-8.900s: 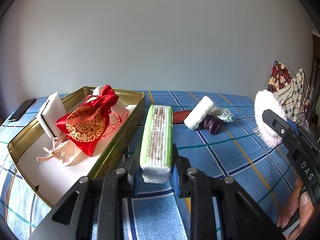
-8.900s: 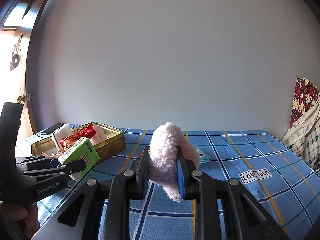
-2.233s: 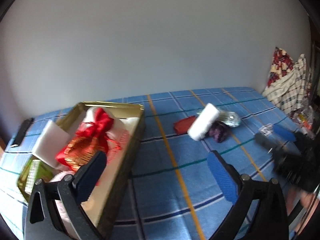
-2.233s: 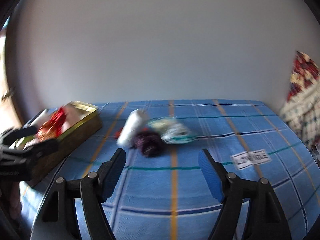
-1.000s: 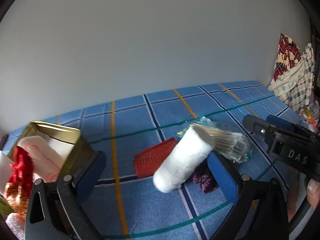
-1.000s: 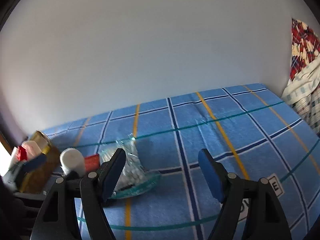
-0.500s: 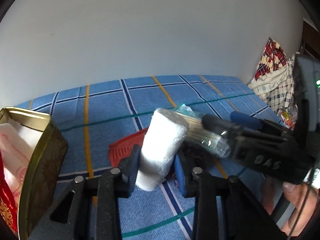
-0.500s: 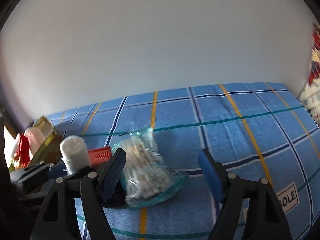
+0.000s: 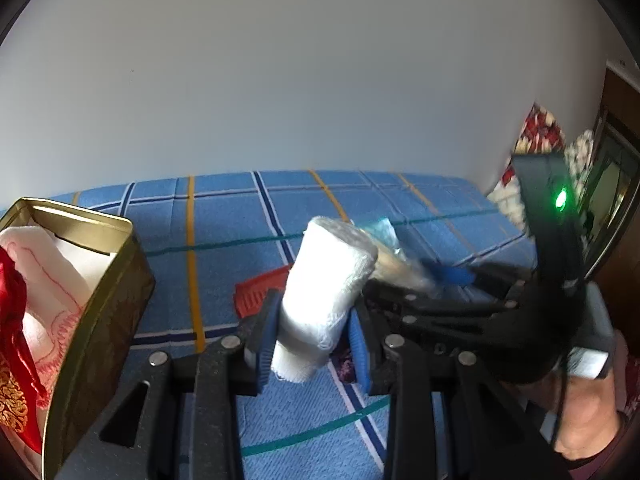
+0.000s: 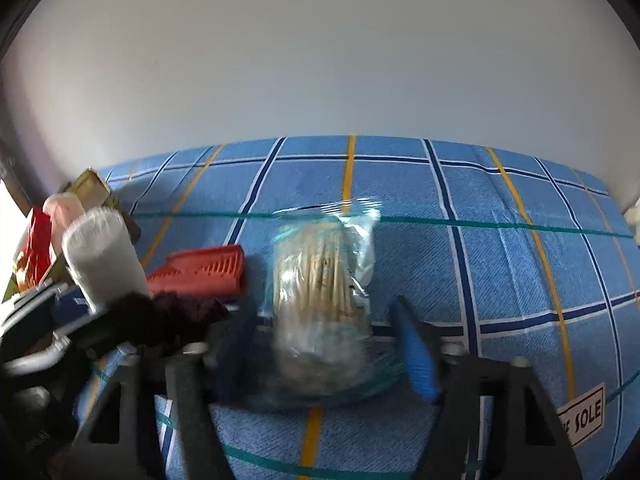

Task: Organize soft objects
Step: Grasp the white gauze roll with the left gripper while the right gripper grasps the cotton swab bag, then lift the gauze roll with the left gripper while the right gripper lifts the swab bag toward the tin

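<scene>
My left gripper [image 9: 311, 336] is shut on a white cloth roll [image 9: 328, 272], which stands tilted between its blue pads on the blue checked bedsheet [image 9: 224, 208]. My right gripper [image 10: 326, 356] straddles a clear bag of cotton swabs [image 10: 320, 272]. Its jaws are closing, with gaps still showing between the pads and the bag. The roll [image 10: 102, 256] shows at the left of the right wrist view. A red ribbed piece [image 10: 200, 270] and a dark purple scrunchie [image 10: 188, 308] lie between the two grippers.
A gold tin [image 9: 100, 320] at the left holds a red pouch [image 9: 12, 320] and white cloths [image 9: 48, 264]. Plaid clothes [image 9: 540, 132] hang at the far right. A person's hand [image 9: 584, 428] holds the right gripper. A white label [image 10: 582, 416] is on the sheet.
The left jaws closed on the white roll and have held it since. The right gripper came down over the swab bag and its jaws narrowed.
</scene>
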The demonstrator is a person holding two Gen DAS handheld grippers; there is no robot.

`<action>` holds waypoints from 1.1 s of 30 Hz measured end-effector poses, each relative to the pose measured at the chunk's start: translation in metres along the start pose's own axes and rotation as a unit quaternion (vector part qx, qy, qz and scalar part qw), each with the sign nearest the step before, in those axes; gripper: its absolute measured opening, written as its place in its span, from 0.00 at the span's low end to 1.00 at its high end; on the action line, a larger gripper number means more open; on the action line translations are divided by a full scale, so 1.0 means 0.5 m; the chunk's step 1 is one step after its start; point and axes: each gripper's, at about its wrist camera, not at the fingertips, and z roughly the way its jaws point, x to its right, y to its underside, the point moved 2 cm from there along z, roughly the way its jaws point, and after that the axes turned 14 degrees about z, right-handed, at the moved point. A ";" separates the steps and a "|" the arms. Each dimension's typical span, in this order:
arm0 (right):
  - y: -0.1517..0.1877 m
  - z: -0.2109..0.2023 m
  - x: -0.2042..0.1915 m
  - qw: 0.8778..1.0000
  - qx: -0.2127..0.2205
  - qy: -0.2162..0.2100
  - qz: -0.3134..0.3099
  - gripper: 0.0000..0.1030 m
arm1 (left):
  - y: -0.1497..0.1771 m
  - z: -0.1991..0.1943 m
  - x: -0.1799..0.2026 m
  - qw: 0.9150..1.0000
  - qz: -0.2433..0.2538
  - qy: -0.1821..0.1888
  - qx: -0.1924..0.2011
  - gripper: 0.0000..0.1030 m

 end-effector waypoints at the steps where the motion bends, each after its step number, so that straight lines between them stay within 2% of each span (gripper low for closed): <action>1: 0.002 -0.001 0.001 1.000 -0.001 0.000 -0.001 0.58 | -0.002 -0.007 0.001 1.000 0.000 0.001 0.006 0.30; 5: 0.006 -0.012 0.012 1.000 0.004 -0.003 0.006 0.48 | 0.003 -0.009 -0.002 1.000 0.001 -0.003 0.005 0.31; 12: 0.016 -0.050 0.043 0.999 0.029 -0.004 0.032 0.44 | 0.000 -0.031 -0.012 0.999 -0.014 0.011 0.027 0.31; 15: 0.025 -0.067 0.048 0.999 0.040 -0.002 0.037 0.43 | 0.006 -0.026 -0.003 1.000 -0.001 0.005 0.015 0.31; 19: 0.037 -0.094 0.051 0.997 0.058 -0.010 0.044 0.43 | 0.021 -0.024 0.008 0.999 -0.003 0.034 0.000 0.31; 21: 0.043 -0.091 0.046 0.997 0.051 -0.023 0.046 0.43 | 0.031 -0.022 0.021 0.999 0.008 0.029 -0.013 0.31; 28: 0.080 -0.118 -0.015 0.998 0.059 -0.035 0.002 0.44 | 0.037 -0.048 0.035 1.000 0.018 0.023 -0.003 0.31; 33: 0.099 -0.105 -0.052 0.998 0.046 -0.013 -0.042 0.43 | 0.037 -0.057 0.035 1.000 0.023 0.016 0.003 0.31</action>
